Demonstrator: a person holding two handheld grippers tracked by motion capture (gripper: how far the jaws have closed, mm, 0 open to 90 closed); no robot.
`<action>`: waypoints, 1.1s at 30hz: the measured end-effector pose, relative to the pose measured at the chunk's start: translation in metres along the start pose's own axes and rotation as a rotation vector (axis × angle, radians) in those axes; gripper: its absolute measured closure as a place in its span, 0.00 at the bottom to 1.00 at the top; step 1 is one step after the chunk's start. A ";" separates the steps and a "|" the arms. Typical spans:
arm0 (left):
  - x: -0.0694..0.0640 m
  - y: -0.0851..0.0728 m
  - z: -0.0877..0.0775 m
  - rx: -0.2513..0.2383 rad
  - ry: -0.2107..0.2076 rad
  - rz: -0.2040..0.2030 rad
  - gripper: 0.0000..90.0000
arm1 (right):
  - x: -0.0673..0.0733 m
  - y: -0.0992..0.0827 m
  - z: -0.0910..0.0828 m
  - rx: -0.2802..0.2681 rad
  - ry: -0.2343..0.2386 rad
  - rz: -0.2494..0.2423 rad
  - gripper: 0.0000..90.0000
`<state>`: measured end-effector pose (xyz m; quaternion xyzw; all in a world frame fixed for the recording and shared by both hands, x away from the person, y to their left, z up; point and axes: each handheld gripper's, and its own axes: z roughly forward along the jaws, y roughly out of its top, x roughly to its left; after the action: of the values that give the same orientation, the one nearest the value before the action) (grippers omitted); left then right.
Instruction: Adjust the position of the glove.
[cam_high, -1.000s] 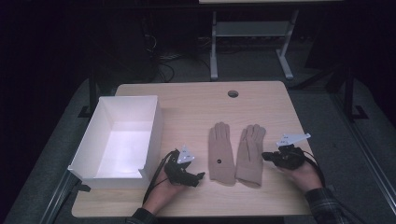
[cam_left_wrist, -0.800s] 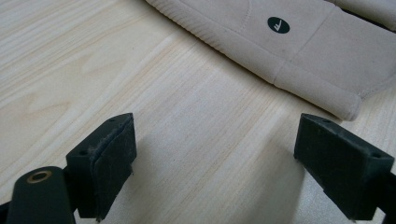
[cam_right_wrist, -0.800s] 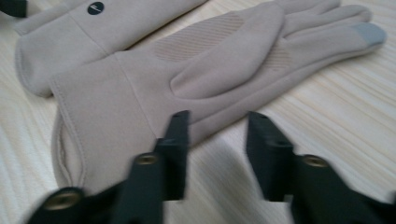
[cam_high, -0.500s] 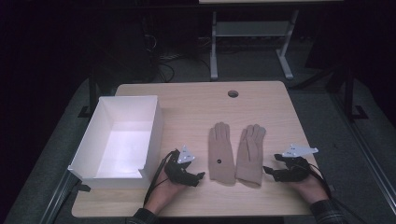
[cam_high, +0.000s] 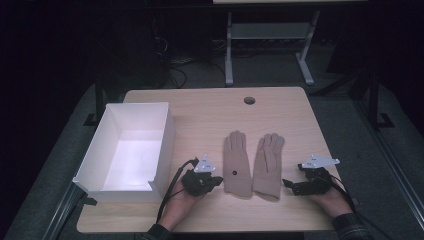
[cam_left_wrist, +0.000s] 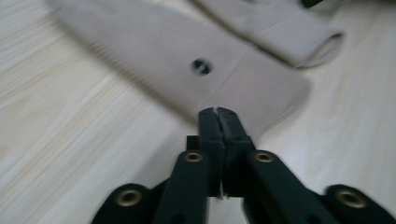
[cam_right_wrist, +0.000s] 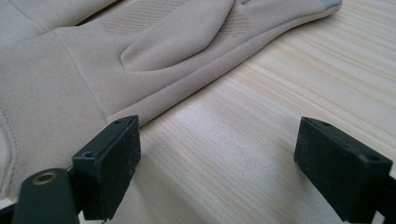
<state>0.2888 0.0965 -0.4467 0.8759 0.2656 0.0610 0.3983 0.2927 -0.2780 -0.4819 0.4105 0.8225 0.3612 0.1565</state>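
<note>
- On the table (cam_high: 210, 115), two beige gloves lie flat side by side near the front edge, cuffs toward the person and fingers pointing away; so the long axis of each runs from near to far.
- Left glove (cam_high: 236, 164) has a small dark round spot on its palm area; right glove (cam_high: 267, 166) lies just beside it, and their cuffs are almost touching.
- Left claw (cam_high: 216, 180) is clenched on nothing, jaws pressed together; in the left gripper view its tips (cam_left_wrist: 217, 122) are at the near edge of the left glove's cuff, pointing at it.
- Right claw (cam_high: 286, 183) is released, jaws wide apart. The right glove's edge lies by its one jaw in the right gripper view (cam_right_wrist: 205, 163), with bare wood between the jaws.
- Each glove is therefore nearer to the claw of its own side, I judge.
- A white box (cam_high: 165, 135) stands open to the left, apart from the gloves.
</note>
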 end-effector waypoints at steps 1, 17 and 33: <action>-0.003 0.003 0.002 0.000 -0.011 0.007 1.00 | 0.000 0.000 0.000 0.000 0.000 -0.001 0.16; -0.014 0.009 0.039 0.077 -0.054 0.028 1.00 | 0.000 0.000 0.000 0.000 0.003 -0.003 0.15; 0.008 -0.008 0.009 0.113 0.077 -0.074 1.00 | 0.000 0.000 0.000 0.000 0.002 -0.006 0.15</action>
<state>0.2947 0.0993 -0.4594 0.8836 0.3158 0.0648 0.3396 0.2930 -0.2779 -0.4821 0.4079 0.8238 0.3612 0.1566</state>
